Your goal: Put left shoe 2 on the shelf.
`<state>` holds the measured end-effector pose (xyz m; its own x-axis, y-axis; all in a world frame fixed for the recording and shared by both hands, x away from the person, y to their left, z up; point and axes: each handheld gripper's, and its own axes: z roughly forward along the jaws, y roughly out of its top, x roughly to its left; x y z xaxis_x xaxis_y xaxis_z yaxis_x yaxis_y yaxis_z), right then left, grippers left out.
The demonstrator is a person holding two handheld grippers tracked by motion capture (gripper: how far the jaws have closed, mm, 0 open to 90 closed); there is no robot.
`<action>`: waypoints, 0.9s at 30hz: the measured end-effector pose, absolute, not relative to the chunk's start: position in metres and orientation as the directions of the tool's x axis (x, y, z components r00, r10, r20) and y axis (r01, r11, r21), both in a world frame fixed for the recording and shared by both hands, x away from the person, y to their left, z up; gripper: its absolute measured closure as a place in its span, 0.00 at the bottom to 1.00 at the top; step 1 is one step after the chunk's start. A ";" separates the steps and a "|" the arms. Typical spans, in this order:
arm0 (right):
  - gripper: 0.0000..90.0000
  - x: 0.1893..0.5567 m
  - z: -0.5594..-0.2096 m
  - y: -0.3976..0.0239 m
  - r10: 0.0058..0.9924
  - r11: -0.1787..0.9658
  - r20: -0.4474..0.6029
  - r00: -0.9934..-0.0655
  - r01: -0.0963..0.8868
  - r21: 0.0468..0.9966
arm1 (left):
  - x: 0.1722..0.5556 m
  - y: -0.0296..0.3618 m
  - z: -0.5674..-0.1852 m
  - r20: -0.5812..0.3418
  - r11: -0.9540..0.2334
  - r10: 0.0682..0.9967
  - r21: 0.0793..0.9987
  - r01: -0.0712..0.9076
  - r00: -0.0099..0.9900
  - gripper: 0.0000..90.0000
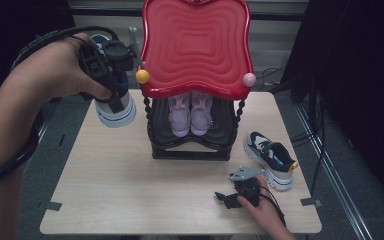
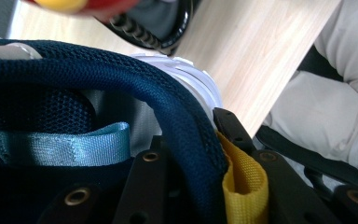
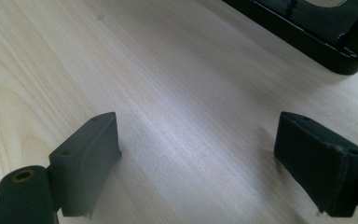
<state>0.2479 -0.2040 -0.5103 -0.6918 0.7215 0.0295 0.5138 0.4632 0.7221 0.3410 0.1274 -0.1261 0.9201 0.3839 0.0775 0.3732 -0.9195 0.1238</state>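
At the left of the red-topped shoe rack [image 1: 196, 45], my left gripper [image 1: 111, 85] holds a navy and white sneaker [image 1: 115, 111] up in the air. In the left gripper view my left gripper [image 2: 191, 140] is shut on the sneaker's navy mesh heel collar [image 2: 135, 88], beside its yellow pull tab [image 2: 244, 182]. The matching sneaker [image 1: 272, 157] lies on the table to the right of the rack. My right gripper [image 1: 225, 197] rests low at the front right of the table, and in its own view the right gripper [image 3: 196, 144] stands open over bare wood.
A pair of pink shoes [image 1: 190, 112] sits on the rack's black lower shelf. The rack stands at the back middle of the wooden table [image 1: 130, 190]. Yellow [image 1: 142, 76] and pink [image 1: 249, 79] knobs mark its front corners. Cables run along the floor at right.
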 end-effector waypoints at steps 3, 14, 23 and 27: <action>0.15 0.248 -0.510 -0.204 0.722 0.463 0.030 -0.692 0.514 0.722 | 0.342 0.121 -0.118 0.101 -0.930 0.359 0.124 0.346 0.928 0.84; 0.15 0.248 -0.510 -0.204 0.722 0.463 0.028 -0.691 0.514 0.722 | 0.344 0.097 -0.098 0.130 -0.939 0.326 0.155 0.306 0.936 0.84; 0.15 0.248 -0.510 -0.204 0.722 0.463 0.028 -0.691 0.513 0.723 | 0.351 0.076 -0.090 0.148 -0.949 0.294 0.160 0.270 0.944 0.84; 0.15 0.248 -0.510 -0.204 0.722 0.463 0.028 -0.691 0.513 0.723 | 0.355 0.065 -0.090 0.160 -0.958 0.270 0.149 0.247 0.950 0.84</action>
